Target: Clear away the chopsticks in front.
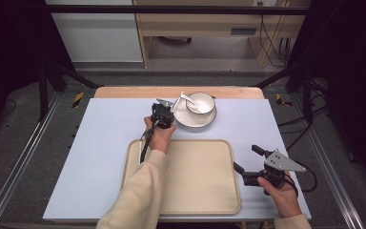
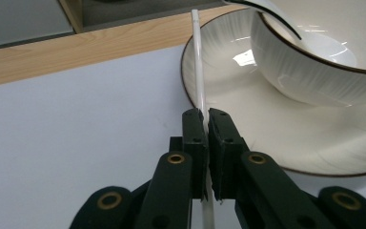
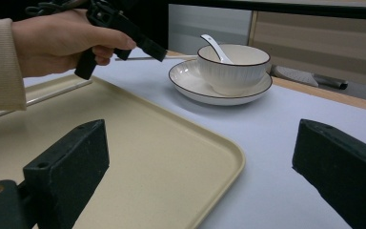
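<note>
The counter [image 1: 100,157] carries a beige tray [image 1: 205,186] near the person and, beyond it, a white plate [image 1: 183,120] with a bowl [image 1: 201,102] on it, a spoon [image 1: 187,98] resting inside. The left hand-held gripper [image 2: 205,125] pinches a thin white stick [image 2: 198,57] beside the plate's rim. The right hand-held gripper [image 1: 248,159] gapes wide, empty, by the tray's right edge.
</note>
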The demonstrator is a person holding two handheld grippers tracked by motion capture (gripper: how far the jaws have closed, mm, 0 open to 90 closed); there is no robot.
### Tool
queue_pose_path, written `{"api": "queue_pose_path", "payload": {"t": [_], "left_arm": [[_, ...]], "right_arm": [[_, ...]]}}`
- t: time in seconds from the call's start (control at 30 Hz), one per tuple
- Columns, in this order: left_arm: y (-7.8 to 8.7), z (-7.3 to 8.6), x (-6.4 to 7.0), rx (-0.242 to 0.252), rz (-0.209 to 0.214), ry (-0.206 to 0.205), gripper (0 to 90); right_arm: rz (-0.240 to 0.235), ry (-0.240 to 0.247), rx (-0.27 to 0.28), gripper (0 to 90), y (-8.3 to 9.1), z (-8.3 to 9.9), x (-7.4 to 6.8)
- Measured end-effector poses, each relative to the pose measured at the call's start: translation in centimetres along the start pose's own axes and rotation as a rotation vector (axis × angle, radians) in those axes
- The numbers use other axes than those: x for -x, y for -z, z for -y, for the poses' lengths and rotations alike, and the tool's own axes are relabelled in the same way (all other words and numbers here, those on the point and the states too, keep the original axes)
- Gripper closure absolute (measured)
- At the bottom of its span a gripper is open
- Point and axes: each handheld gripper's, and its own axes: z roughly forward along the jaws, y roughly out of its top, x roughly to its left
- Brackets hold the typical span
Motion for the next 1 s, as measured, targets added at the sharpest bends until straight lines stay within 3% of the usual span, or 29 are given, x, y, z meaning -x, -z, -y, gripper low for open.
{"api": "queue_pose_path", "payload": {"t": [0.27,0.4,0.5,0.67,0.77,0.87,1.0], "left_arm": [[3.4,1.2,-1.8,0.051,-0.030,0.034,86.1],[6.0,2.7,-2.7,0.072,-0.039,0.076,86.1],[7.1,3.5,-2.9,0.084,-0.041,0.090,86.1],[9.9,6.5,-2.6,0.099,-0.037,0.119,86.1],[11.2,7.5,-2.5,0.116,-0.042,0.131,86.1],[12.5,8.2,-2.4,0.141,-0.042,0.150,86.1],[13.5,8.8,-2.0,0.154,-0.043,0.145,86.1]], "right_arm": [[-0.007,0.004,-0.001,5.3,-0.2,-0.1,-0.2],[-0.012,0.011,-0.001,5.3,-0.3,-0.1,-0.4],[-0.012,0.010,-0.002,5.3,-0.3,-0.1,-0.5],[-0.016,0.012,0.001,5.3,-0.3,-0.2,-0.5],[-0.015,0.013,0.000,5.3,-0.3,-0.2,-0.5],[-0.015,0.011,0.001,5.3,-0.3,-0.2,-0.5],[-0.015,0.010,0.001,5.3,-0.3,-0.2,-0.5]]}}
